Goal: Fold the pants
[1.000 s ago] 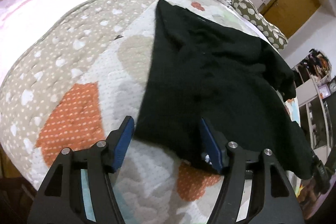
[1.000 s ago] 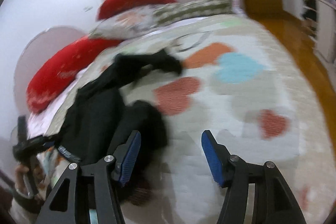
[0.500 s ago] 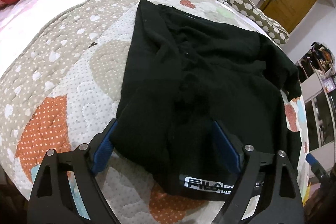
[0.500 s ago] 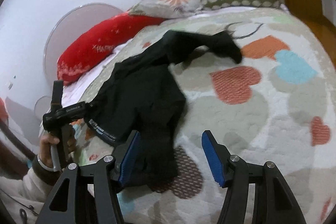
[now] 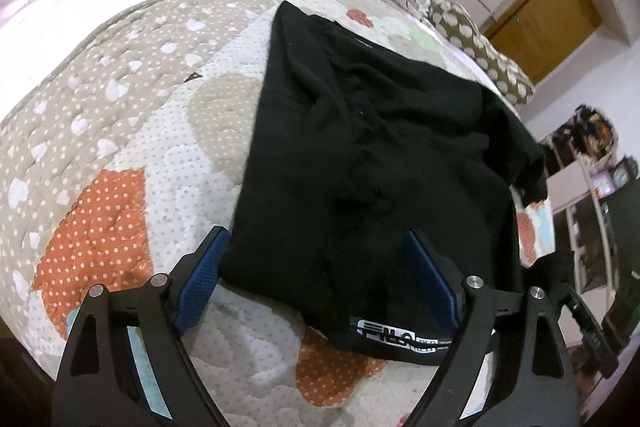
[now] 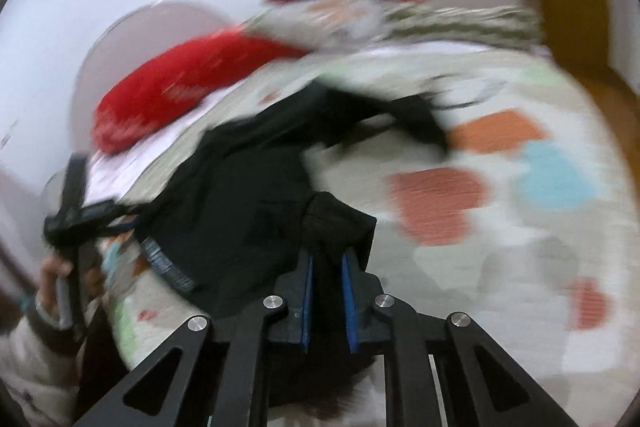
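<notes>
Since a moment ago my right gripper point(image 6: 326, 291) is closing on a bunched fold of the black pants point(image 6: 240, 195). My left gripper point(image 5: 316, 283) stands wide apart over the waistband point(image 5: 396, 339), gripping nothing, on the quilt point(image 5: 120, 131).

right gripper point(image 6: 326, 291) closing on pants point(image 6: 256, 195).

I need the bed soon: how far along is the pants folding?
Early. The black pants lie crumpled on the quilt, no neat fold yet. The right gripper is closing on a bunched edge; the left gripper stands open over the waistband end. All folding remains.
</notes>
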`<state>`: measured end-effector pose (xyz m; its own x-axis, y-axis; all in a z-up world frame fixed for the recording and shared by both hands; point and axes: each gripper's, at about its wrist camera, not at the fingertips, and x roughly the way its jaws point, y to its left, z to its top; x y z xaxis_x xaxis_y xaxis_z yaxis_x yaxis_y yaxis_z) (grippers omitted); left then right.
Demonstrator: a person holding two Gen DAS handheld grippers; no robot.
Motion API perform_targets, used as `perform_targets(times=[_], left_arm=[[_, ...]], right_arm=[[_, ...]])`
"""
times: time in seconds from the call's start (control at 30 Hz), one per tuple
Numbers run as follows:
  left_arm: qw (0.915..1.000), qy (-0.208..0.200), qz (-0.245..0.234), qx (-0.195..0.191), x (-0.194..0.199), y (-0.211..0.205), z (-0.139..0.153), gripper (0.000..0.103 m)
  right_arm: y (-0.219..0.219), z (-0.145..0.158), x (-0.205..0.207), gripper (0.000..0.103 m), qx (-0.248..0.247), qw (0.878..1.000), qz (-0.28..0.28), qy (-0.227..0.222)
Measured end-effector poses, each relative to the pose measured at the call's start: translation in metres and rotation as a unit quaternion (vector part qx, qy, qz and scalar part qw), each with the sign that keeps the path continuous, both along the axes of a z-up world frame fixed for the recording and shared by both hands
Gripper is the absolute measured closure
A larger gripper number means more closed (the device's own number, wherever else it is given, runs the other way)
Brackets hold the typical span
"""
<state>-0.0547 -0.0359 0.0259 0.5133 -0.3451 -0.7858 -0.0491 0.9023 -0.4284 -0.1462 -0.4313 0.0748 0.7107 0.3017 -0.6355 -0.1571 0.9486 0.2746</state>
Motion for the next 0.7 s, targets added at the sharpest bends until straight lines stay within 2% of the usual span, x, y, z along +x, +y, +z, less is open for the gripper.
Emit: perform_targets(times=[0.03,0.07,0.13,0.17,0.2,0.23,0.27,0.3,0.37,0.43,0.53,0.6,0.63,0.67,0.7], left_arm=[[1.0,0.002,0.001,-0.002,0.0,0.0,-0.001,0.015],[1.0,0.002,0.0,0.002,-0.001,-0.001,-0.002,0.015],[0.9998,-0.003,-0.005,0.02,-0.003,-0.007,-0.001,0.015],[0.9996,-0.003,-0.008,0.028,-0.002,-0.011,-0.001,0.015],[0.9993,-0.003,-0.009,0.037,-0.001,-0.015,-0.002,0.015],[0.9989,-0.001,-0.009,0.047,0.001,-0.018,-0.003,0.015],[0.9984,0.002,-0.008,0.056,0.002,-0.021,-0.004,0.015],[0.9978,0.002,-0.009,0.065,0.002,-0.024,-0.004,0.015],[0.9975,0.001,-0.01,0.07,0.002,-0.025,-0.005,0.015],[0.9977,0.0,-0.008,0.067,0.003,-0.024,-0.006,0.015],[0.998,0.002,-0.01,0.063,0.006,-0.027,-0.007,0.015],[0.9985,0.004,-0.02,0.05,0.007,-0.031,-0.006,0.015],[0.9986,0.003,-0.028,0.044,0.006,-0.033,-0.004,0.026],[0.9984,0.002,-0.036,0.043,0.005,-0.037,-0.002,0.051],[0.9976,0.004,-0.055,0.043,0.004,-0.043,-0.002,0.064]], right_arm=[[-0.014,0.002,-0.003,0.091,-0.01,1.0,-0.025,-0.001],[-0.035,0.003,-0.006,0.091,-0.047,0.996,-0.077,-0.002],[-0.066,-0.006,-0.004,0.091,-0.112,0.98,-0.162,0.015],[-0.079,-0.012,-0.002,0.091,-0.107,0.977,-0.184,0.023],[-0.098,-0.022,-0.001,0.086,-0.078,0.974,-0.208,0.036],[-0.112,-0.031,-0.001,0.078,-0.046,0.972,-0.224,0.057],[-0.117,-0.035,-0.002,0.065,-0.033,0.969,-0.236,0.069],[-0.122,-0.037,-0.011,0.058,-0.02,0.965,-0.252,0.067],[-0.126,-0.034,-0.03,0.05,-0.012,0.962,-0.269,0.043],[-0.128,-0.034,-0.044,0.047,0.005,0.963,-0.268,0.037],[-0.123,-0.044,-0.05,0.043,0.048,0.97,-0.231,0.055],[-0.119,-0.051,-0.045,0.042,0.046,0.97,-0.229,0.06],[-0.116,-0.052,-0.043,0.042,0.042,0.97,-0.233,0.057],[-0.116,-0.053,-0.04,0.042,0.04,0.969,-0.238,0.048],[-0.115,-0.055,-0.04,0.043,0.047,0.968,-0.243,0.041]])
